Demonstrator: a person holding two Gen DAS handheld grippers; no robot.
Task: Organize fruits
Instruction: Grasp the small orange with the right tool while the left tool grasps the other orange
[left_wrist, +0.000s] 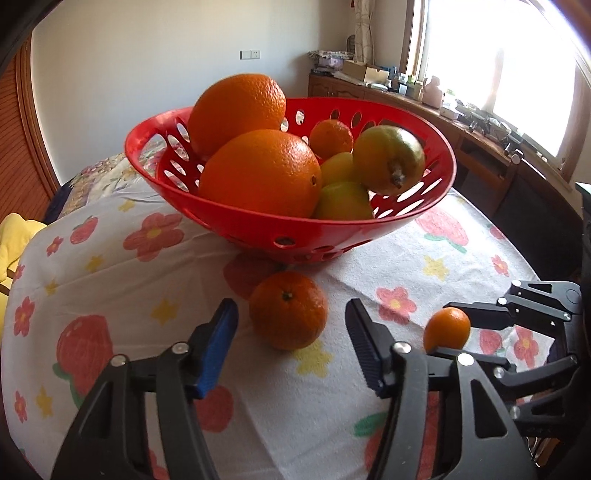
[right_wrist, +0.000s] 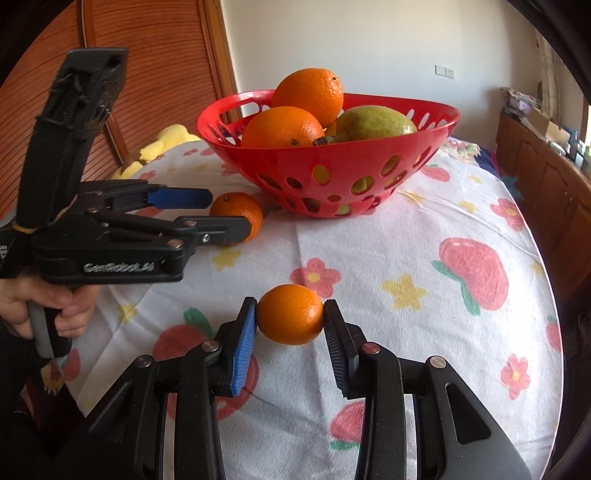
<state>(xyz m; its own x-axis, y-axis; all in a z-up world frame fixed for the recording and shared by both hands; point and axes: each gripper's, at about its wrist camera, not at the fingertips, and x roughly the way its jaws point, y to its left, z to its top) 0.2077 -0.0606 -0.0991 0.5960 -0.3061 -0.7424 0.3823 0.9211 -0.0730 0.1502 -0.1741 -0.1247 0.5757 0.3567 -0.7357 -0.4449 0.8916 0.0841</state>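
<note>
Right gripper (right_wrist: 290, 323) pinches a small mandarin (right_wrist: 290, 314) above the floral tablecloth (right_wrist: 406, 258). Left gripper (right_wrist: 229, 214) flanks a second mandarin (right_wrist: 240, 210) beside the red basket (right_wrist: 332, 162).

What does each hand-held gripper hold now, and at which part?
The right hand-held gripper clamps a small orange by its two sides. The left hand-held gripper holds nothing; a mandarin sits between its open jaws.

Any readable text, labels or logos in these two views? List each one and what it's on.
"GenRobot.AI": white, on the black body of the left claw, right wrist view.
White marks at that picture's left edge, on the same tool: too small and cut off to read.
Left wrist view: no readable text.
</note>
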